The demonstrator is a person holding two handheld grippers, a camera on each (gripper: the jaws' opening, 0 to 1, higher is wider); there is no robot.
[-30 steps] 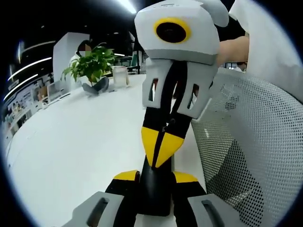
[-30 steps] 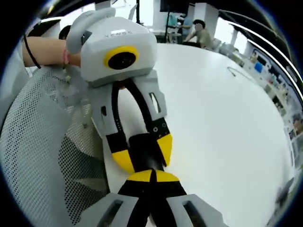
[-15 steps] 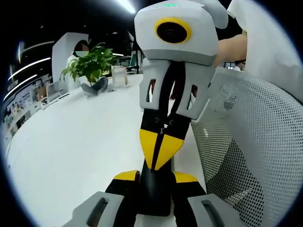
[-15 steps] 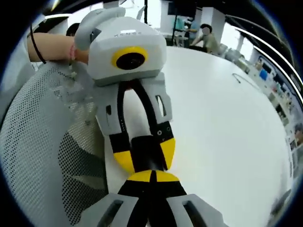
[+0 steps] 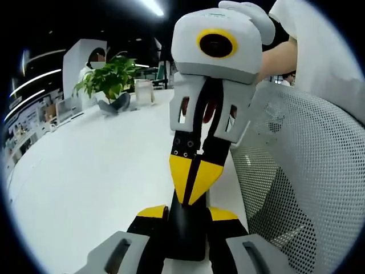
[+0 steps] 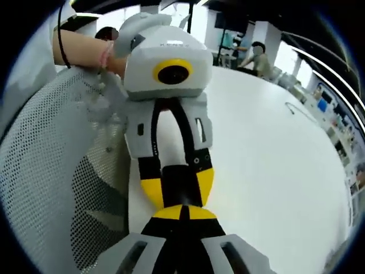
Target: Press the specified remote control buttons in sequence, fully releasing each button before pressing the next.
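Note:
A black remote control (image 5: 187,231) is clamped between the yellow-tipped jaws of my left gripper (image 5: 188,214), low in the left gripper view. My right gripper (image 5: 193,180) comes down from the top of that view, shut, with its yellow tips together on the remote's far end. In the right gripper view my right gripper (image 6: 182,212) has its tips closed at the bottom, touching the remote (image 6: 181,182). Facing it, the left gripper (image 6: 179,188) grips the remote's sides. The remote's buttons are hidden.
A white round table (image 5: 97,171) lies under both grippers. A potted plant (image 5: 111,80) and a white jar (image 5: 144,91) stand at its far side. A white mesh chair back (image 5: 302,171) (image 6: 51,171) is close beside the grippers. People sit in the background (image 6: 259,54).
The grippers have tilted slightly against each other, so each one's body sits further right in the other's view. Both sets of tips stay where they were on the remote.

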